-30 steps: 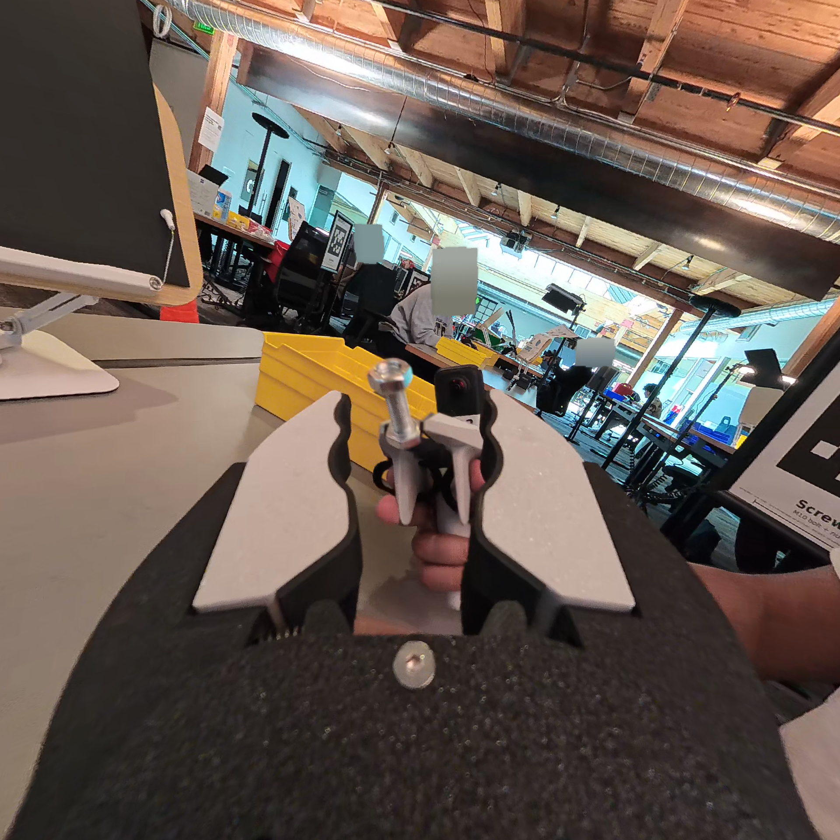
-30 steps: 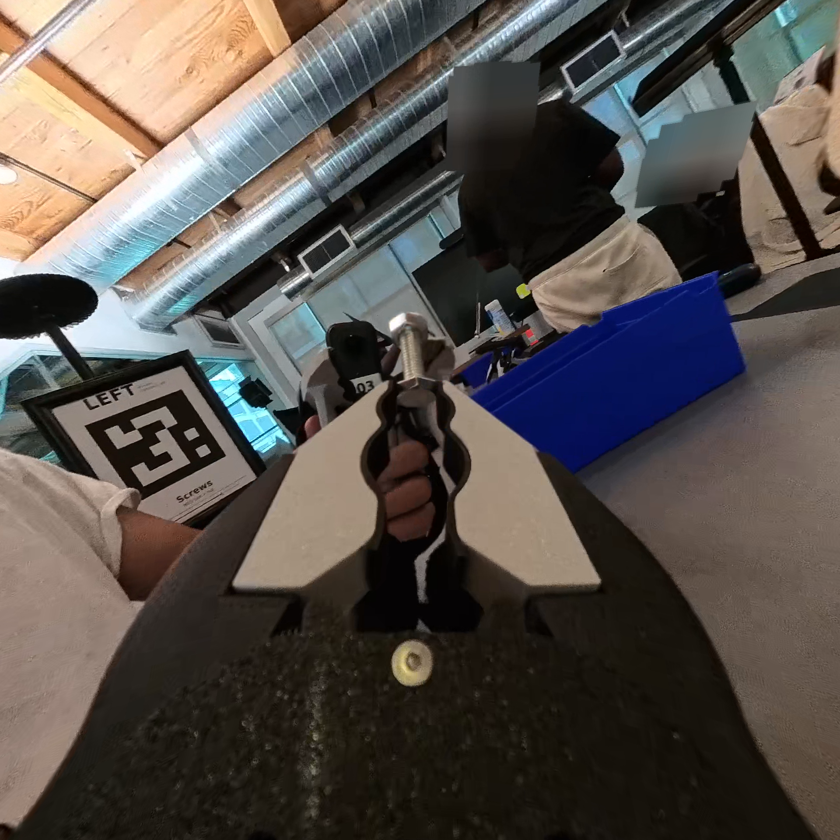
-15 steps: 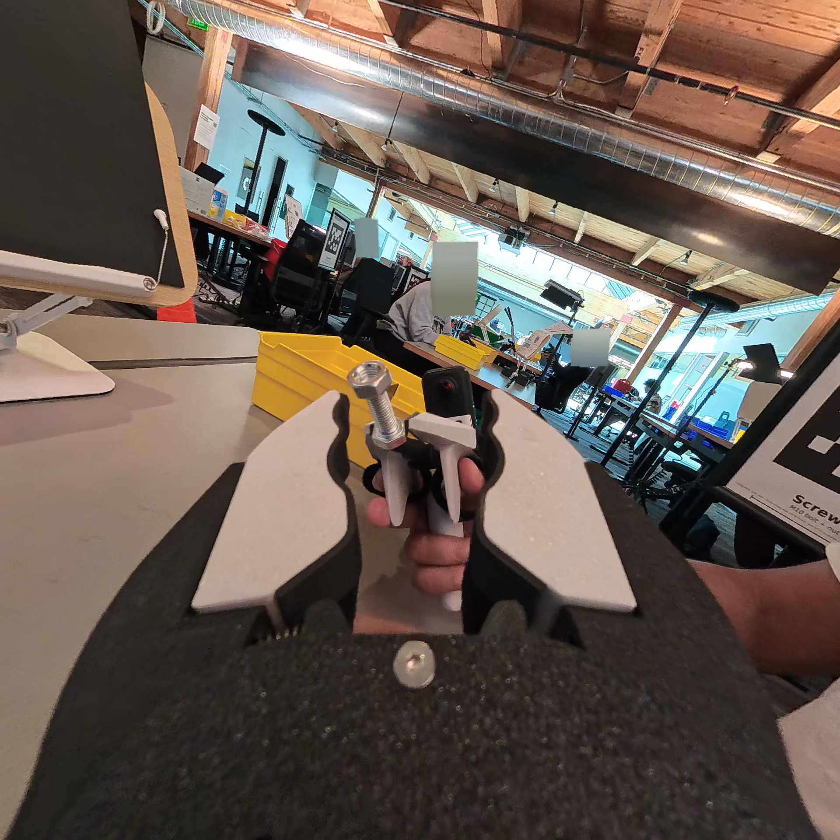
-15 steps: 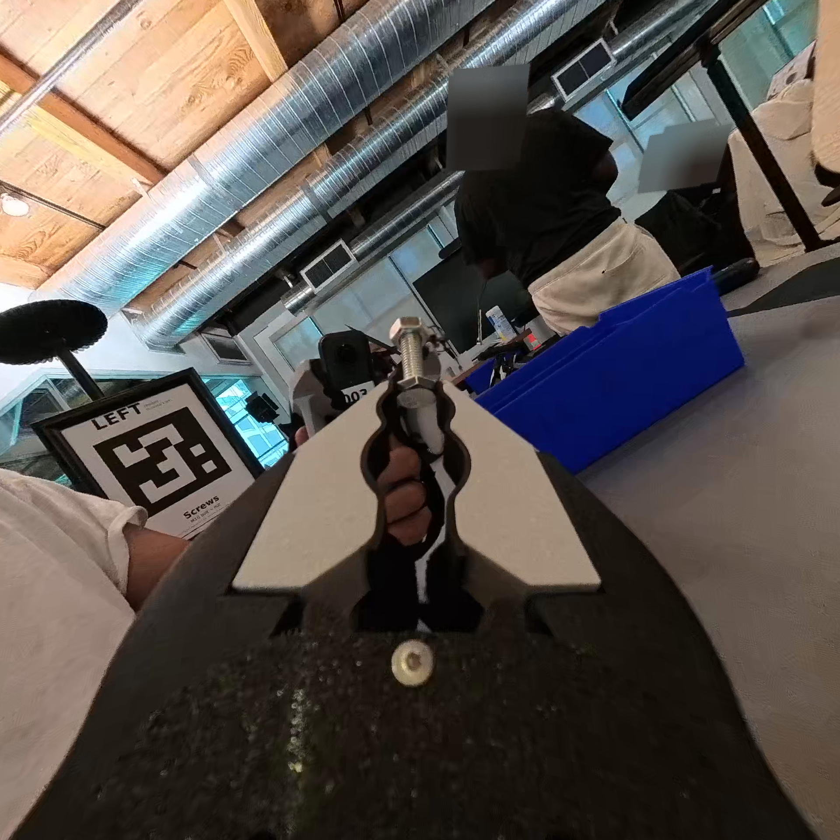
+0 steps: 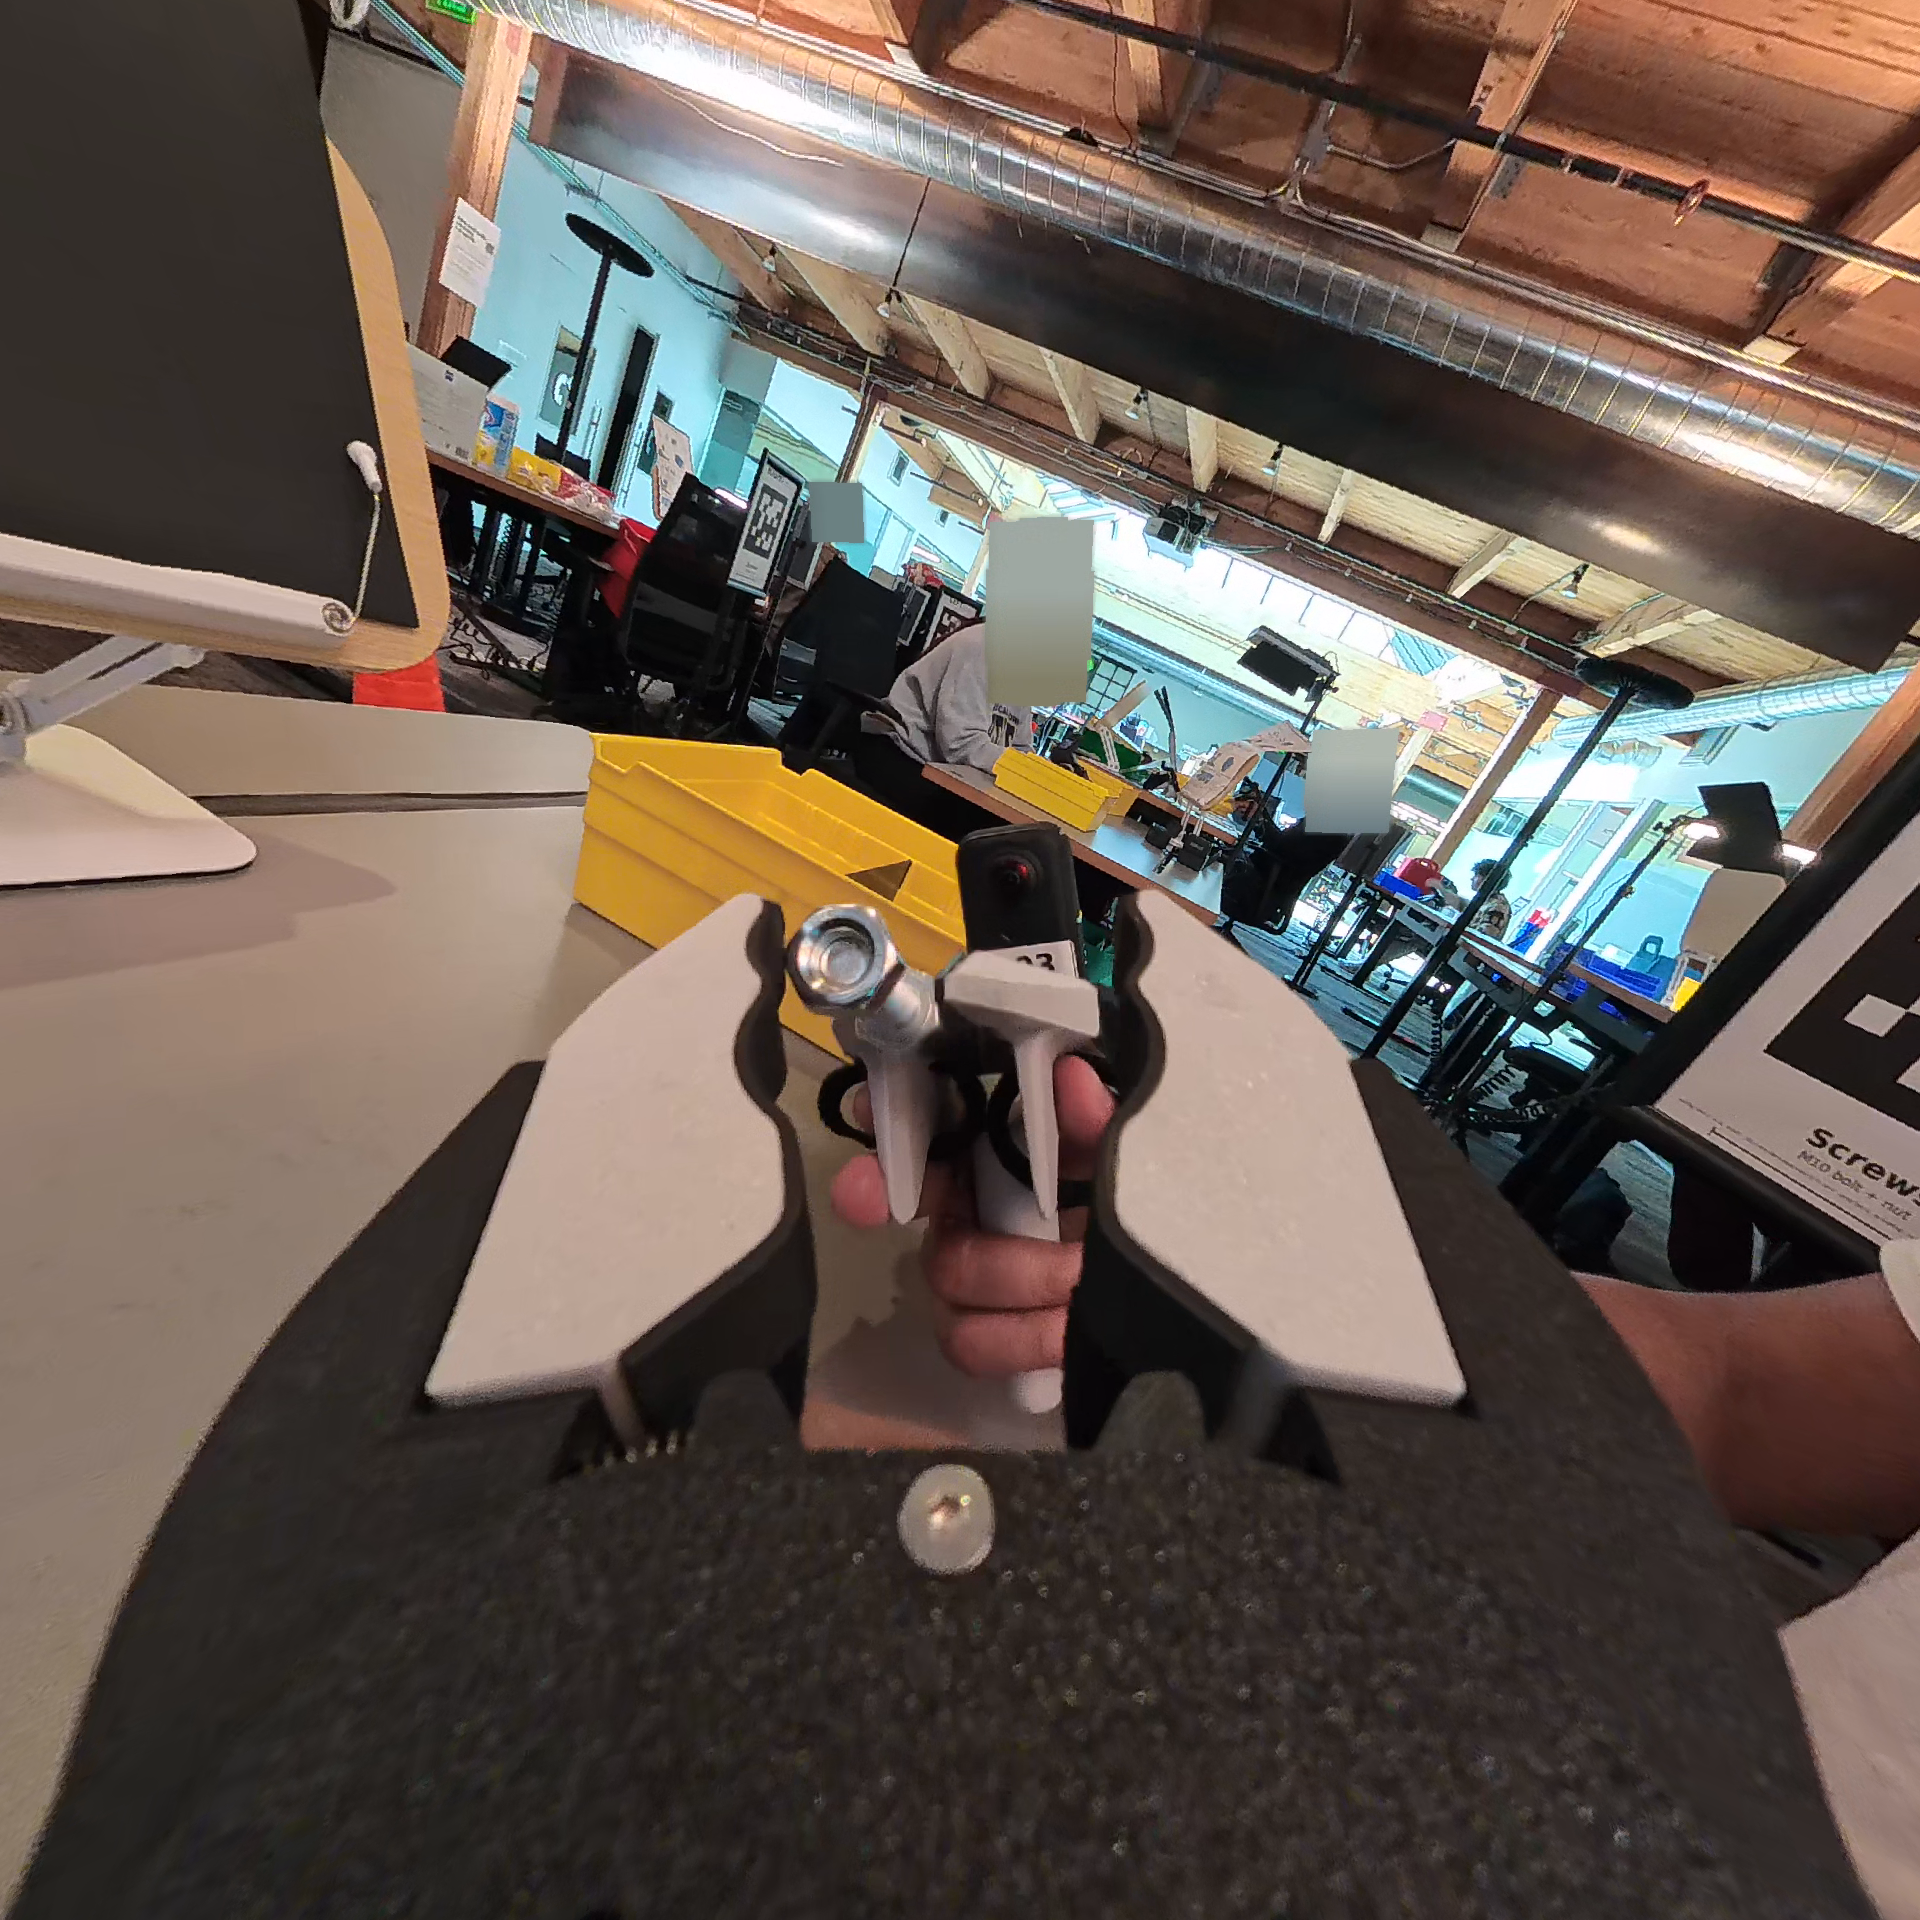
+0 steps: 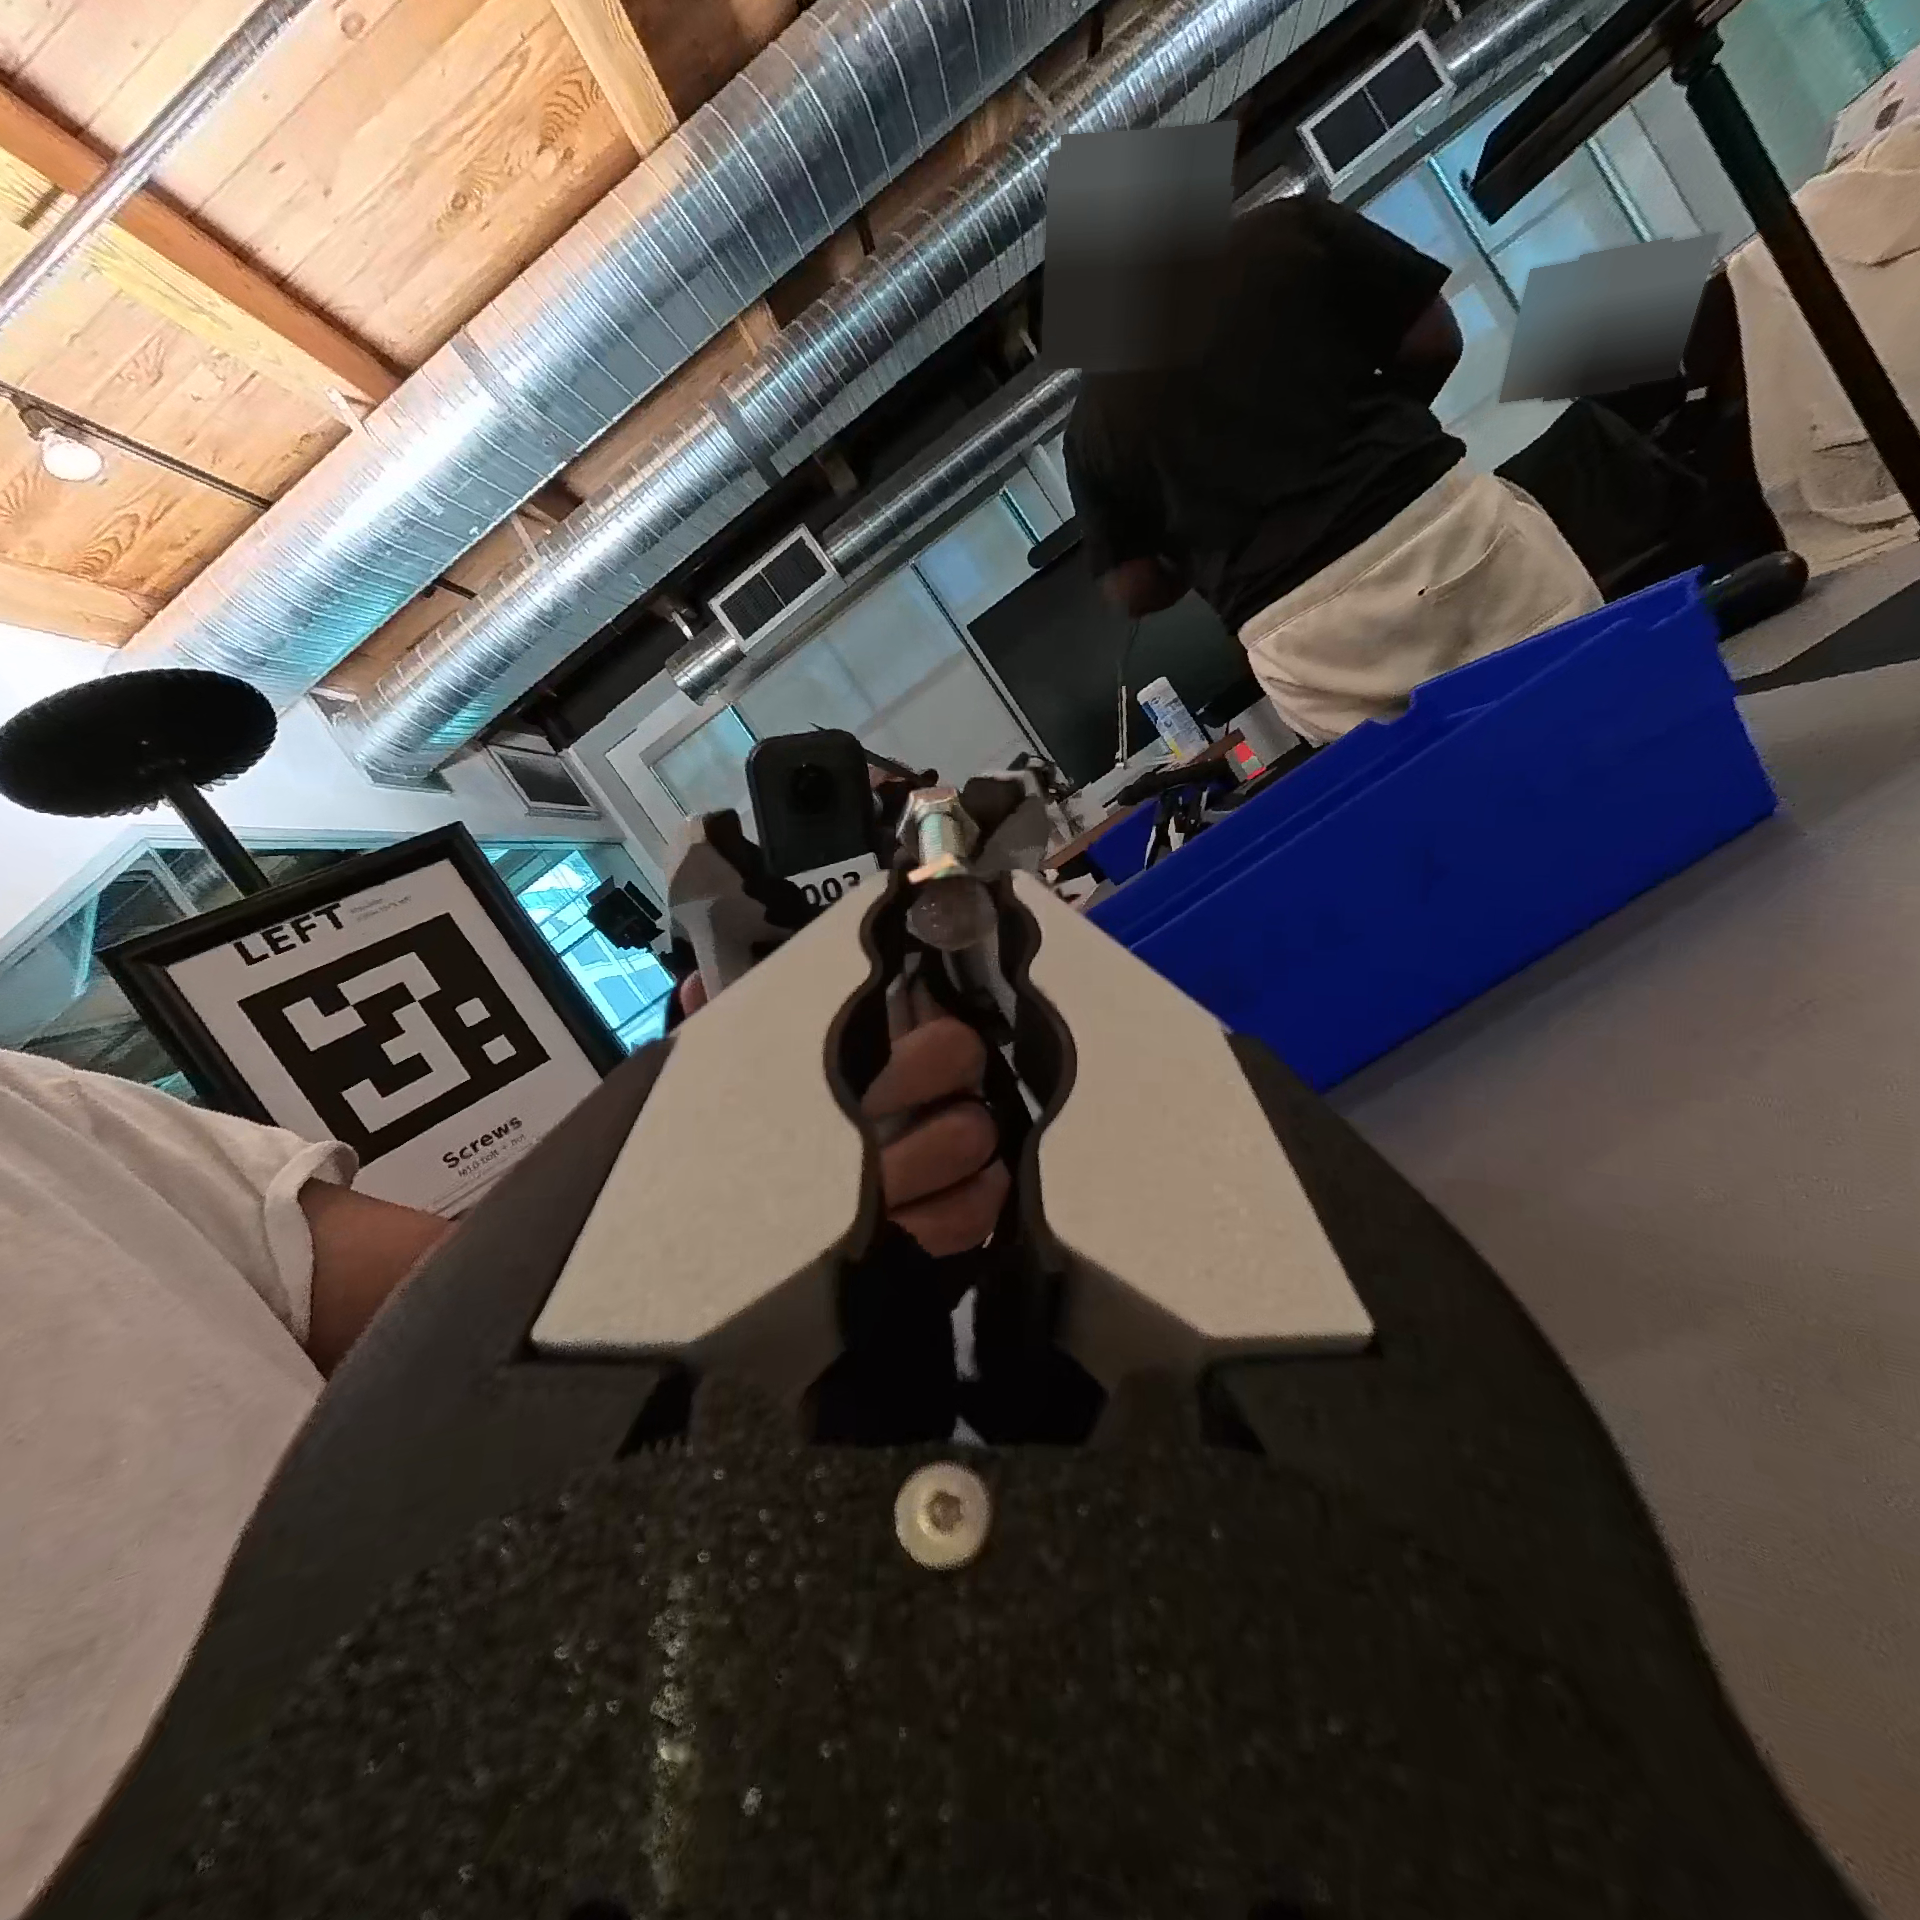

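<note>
My right gripper is shut on a silver bolt with a hex nut on it, held in the air above the grey table. In the left wrist view the bolt tilts with its nut end toward the camera. It is close to the inner side of the left fingertip. My left gripper is open and empty, facing the right gripper at short range. The left gripper also shows behind the bolt in the right wrist view. A hand holds each gripper's handle.
A yellow bin stands on the table beyond the left gripper. A blue bin stands to the right. A framed black-and-white marker sign stands near my arm. A white stand base and a dark board sit far left. People work at tables behind. Left and right tips are no more than a few centimetres apart.
The right gripper has tipped the bolt from upright to leaning toward the left gripper, and the two grippers have come closer. The left gripper stays open.
</note>
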`<state>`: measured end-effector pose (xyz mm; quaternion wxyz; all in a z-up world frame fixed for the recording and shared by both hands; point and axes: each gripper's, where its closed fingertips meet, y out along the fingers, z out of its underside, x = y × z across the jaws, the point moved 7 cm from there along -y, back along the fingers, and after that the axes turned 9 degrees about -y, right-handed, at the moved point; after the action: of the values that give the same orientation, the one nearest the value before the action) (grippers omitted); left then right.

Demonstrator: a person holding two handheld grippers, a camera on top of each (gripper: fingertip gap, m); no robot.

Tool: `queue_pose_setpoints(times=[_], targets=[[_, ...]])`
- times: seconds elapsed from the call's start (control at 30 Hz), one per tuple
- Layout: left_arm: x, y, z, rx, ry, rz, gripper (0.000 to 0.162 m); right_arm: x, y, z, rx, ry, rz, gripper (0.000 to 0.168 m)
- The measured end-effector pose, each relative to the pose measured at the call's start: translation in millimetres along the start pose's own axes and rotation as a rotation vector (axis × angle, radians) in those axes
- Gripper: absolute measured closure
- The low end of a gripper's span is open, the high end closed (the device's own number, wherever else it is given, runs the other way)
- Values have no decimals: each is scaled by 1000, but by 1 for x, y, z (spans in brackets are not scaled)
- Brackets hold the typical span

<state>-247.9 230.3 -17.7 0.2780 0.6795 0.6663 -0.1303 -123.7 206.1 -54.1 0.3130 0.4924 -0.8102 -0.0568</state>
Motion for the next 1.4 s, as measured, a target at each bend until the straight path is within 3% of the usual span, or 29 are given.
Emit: queue_pose_setpoints(times=[0.27,0.47,0.6,0.7,0.83,0.93,1.27,1.33,1.4], targets=[[4,-5,-2,34,57,4,109,2,-4,-5,-77,124,-75,152],[4,-18,0,238,237,64,115,3,-4,4,69,232,-135,152],[0,-24,8,322,341,89,132,4,-5,12,164,276,-149,152],[2,-26,13,341,367,78,144,4,-5,16,208,315,-155,152],[9,-26,13,375,282,70,144,2,-7,18,229,293,-117,152],[12,-23,13,346,177,63,144,6,-6,10,216,109,-60,152],[17,-23,16,334,-136,186,144,41,-8,14,380,-885,111,152],[17,-24,17,332,-128,185,144,42,-8,16,372,-863,141,152],[18,-25,16,336,-104,170,144,38,-7,17,362,-690,135,151]])
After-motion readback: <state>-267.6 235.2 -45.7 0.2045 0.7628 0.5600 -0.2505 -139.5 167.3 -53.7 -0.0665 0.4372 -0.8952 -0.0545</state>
